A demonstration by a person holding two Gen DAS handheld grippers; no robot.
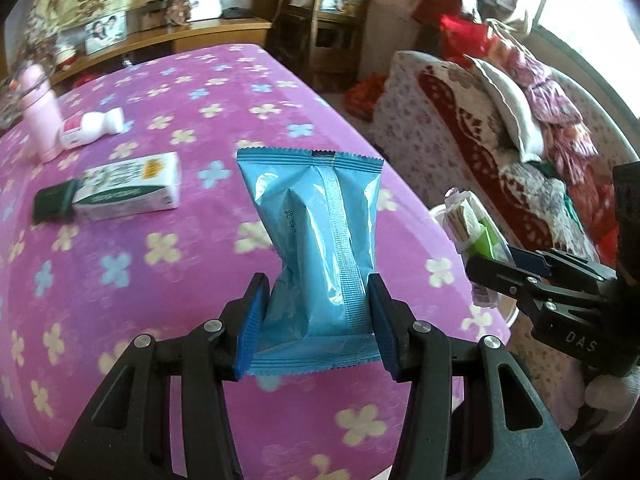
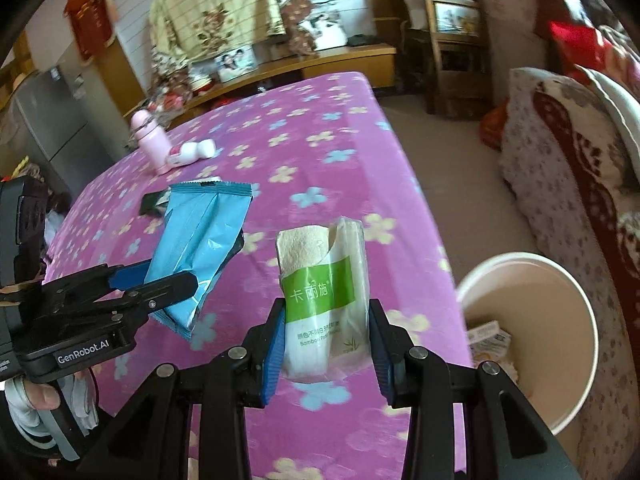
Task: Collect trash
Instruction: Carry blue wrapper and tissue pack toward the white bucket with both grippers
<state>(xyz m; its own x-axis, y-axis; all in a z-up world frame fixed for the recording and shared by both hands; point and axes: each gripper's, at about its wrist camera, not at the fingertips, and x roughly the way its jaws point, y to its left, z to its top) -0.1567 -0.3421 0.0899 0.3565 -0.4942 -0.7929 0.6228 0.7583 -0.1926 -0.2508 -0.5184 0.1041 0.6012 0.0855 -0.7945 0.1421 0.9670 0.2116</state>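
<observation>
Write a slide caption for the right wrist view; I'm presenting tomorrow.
Right gripper holds a tissue pack beside the bin.

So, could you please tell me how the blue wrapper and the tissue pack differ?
The blue wrapper is opaque, shiny and crumpled; the tissue pack is clear with a green label, showing beige tissues. The wrapper is in the left gripper, the pack in the right gripper. Both are held upright above the tablecloth.

Daylit bedroom: wooden dresser, shelf unit, floral-covered sofa.
</observation>
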